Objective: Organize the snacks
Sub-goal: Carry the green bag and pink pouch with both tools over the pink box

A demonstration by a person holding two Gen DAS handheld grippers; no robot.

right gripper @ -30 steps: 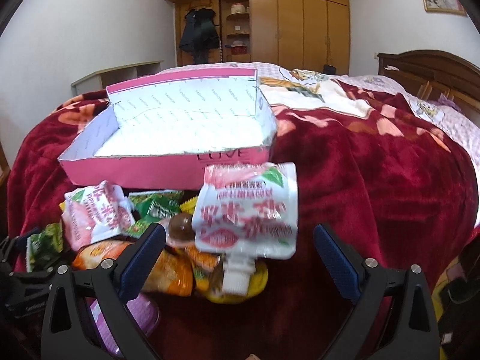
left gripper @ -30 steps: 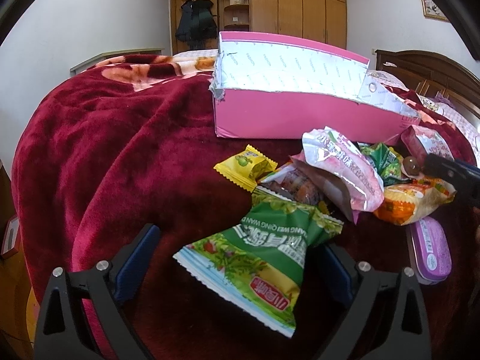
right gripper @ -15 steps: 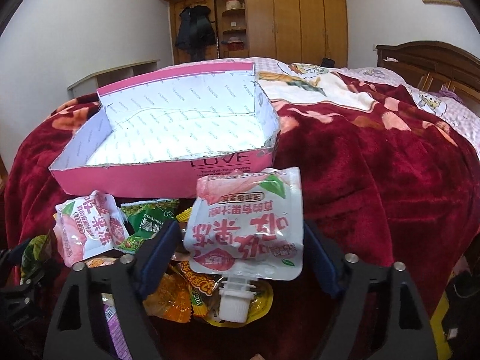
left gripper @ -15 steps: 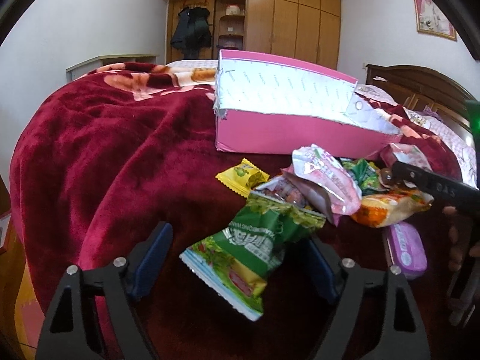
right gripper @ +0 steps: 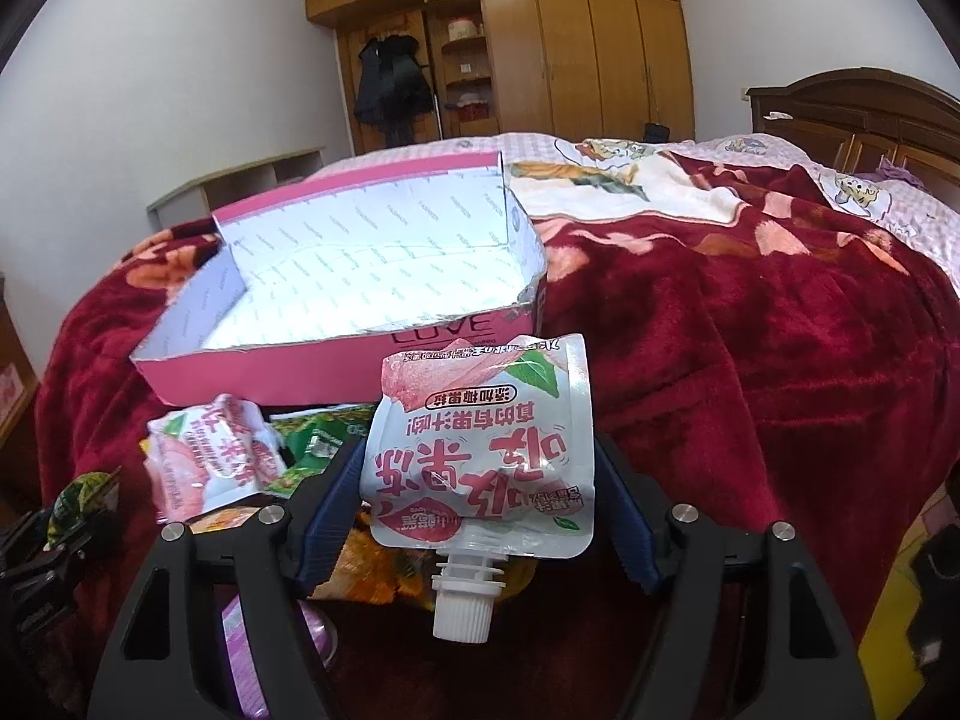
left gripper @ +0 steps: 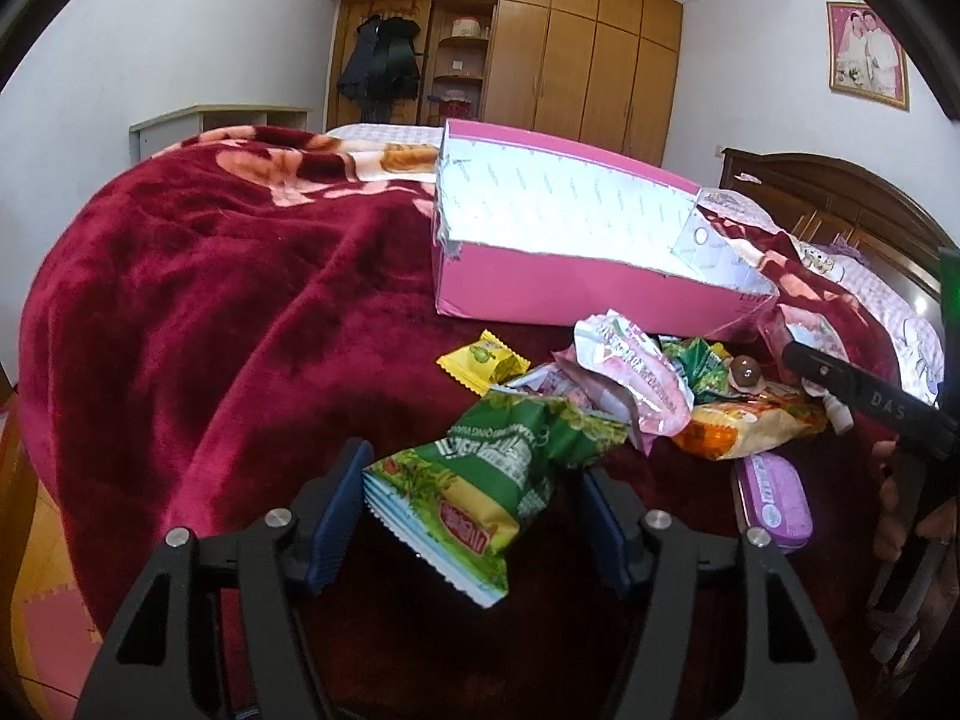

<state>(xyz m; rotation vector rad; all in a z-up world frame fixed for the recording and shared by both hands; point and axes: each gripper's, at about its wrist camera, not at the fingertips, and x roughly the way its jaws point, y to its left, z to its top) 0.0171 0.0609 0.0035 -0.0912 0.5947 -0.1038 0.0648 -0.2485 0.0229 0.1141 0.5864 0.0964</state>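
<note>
Since a second ago both grippers have narrowed from wide; the left gripper (left gripper: 474, 516) is closing around the green snack bag (left gripper: 489, 483), pads at its sides, the bag raised; the right gripper (right gripper: 480, 498) now pinches the peach jelly pouch (right gripper: 483, 450), cap toward the camera; both point downward over the red blanket (left gripper: 198, 324); beyond the snack heap (left gripper: 672, 384) lies the pink box (right gripper: 336, 294), near the blanket's front edge.
</note>
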